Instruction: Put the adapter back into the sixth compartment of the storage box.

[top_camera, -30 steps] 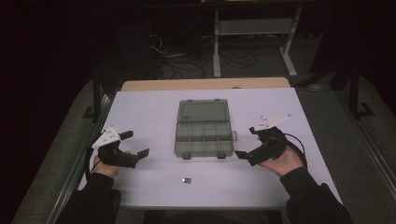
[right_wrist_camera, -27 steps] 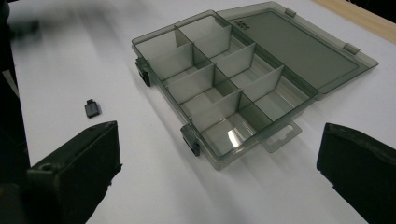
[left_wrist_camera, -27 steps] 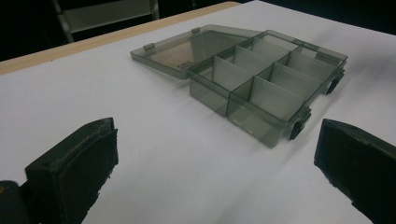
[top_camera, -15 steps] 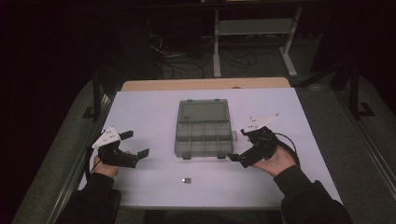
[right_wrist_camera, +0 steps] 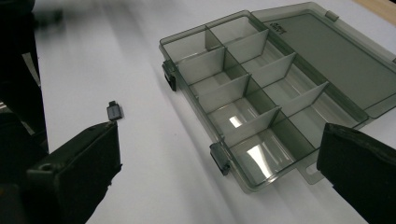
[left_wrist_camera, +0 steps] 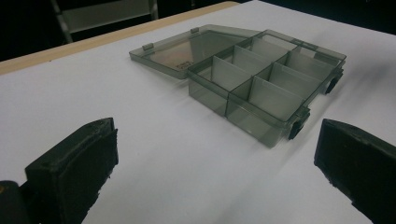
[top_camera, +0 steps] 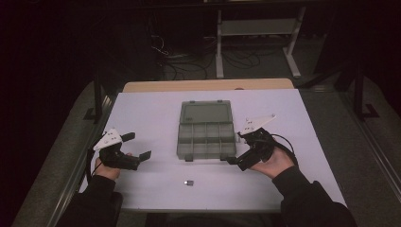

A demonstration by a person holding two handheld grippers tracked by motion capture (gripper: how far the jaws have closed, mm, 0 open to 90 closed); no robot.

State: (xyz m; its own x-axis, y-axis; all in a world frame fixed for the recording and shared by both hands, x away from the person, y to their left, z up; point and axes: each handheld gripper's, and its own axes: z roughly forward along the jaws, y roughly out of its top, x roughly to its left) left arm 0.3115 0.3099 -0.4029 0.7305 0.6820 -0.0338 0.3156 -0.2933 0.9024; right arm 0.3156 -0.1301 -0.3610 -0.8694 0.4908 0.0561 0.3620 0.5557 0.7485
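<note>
On the white table [top_camera: 142, 113], one smoky clear compartment box [top_camera: 206, 129] lies open at centre, lid flat behind, eight empty cells counted. Two grippers flank it: left gripper [top_camera: 139, 146] and right gripper [top_camera: 228, 161], jaws apart on both, holding nothing. One small dark part [top_camera: 189, 182] lies just in front of the box; judged light, rigid, slippery, best pinched across its short sides.

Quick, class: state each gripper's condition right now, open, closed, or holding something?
Left gripper: open, holding nothing.
Right gripper: open, holding nothing, close to the compartment box.
</note>
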